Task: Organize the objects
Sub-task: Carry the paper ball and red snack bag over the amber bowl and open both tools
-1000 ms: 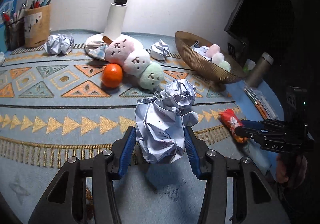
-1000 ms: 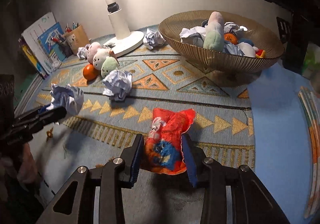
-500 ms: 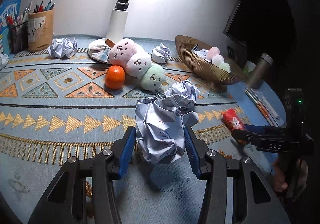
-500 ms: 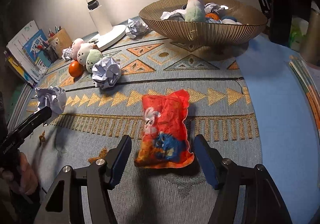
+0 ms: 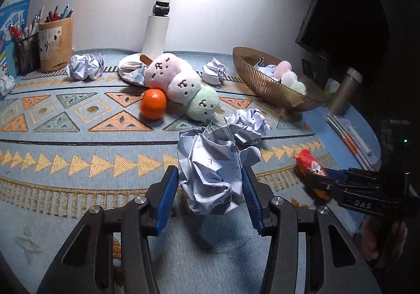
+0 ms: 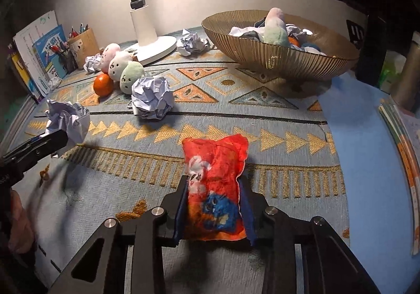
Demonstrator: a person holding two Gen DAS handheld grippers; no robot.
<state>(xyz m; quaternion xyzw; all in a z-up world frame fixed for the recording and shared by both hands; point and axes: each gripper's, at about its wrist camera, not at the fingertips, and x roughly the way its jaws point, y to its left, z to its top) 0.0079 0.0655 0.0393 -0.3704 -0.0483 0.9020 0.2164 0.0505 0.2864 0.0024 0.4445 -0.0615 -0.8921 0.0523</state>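
Observation:
My left gripper point(image 5: 208, 183) is shut on a crumpled white paper ball point(image 5: 210, 173) and holds it just above the patterned mat; it also shows in the right wrist view point(image 6: 67, 120). My right gripper point(image 6: 214, 202) is shut on a red plush snack bag point(image 6: 215, 186) with a blue figure on it; the bag also shows in the left wrist view point(image 5: 308, 164). A gold ribbed bowl point(image 6: 283, 57) with paper and plush toys in it stands at the back right. Another paper ball point(image 6: 152, 97), an orange point(image 5: 153, 103) and a three-ball plush point(image 5: 183, 86) lie mid-mat.
A white lamp point(image 5: 157, 34) stands at the back. Pen holders point(image 5: 53, 44) and books point(image 6: 39, 57) are at the back left. More paper balls point(image 5: 85, 66) lie near the lamp. A metal flask point(image 5: 344, 91) and flat books point(image 6: 401, 136) are on the right.
My right gripper, open around the red bag half a second ago, has closed on it. My left gripper still holds the paper ball and has barely moved.

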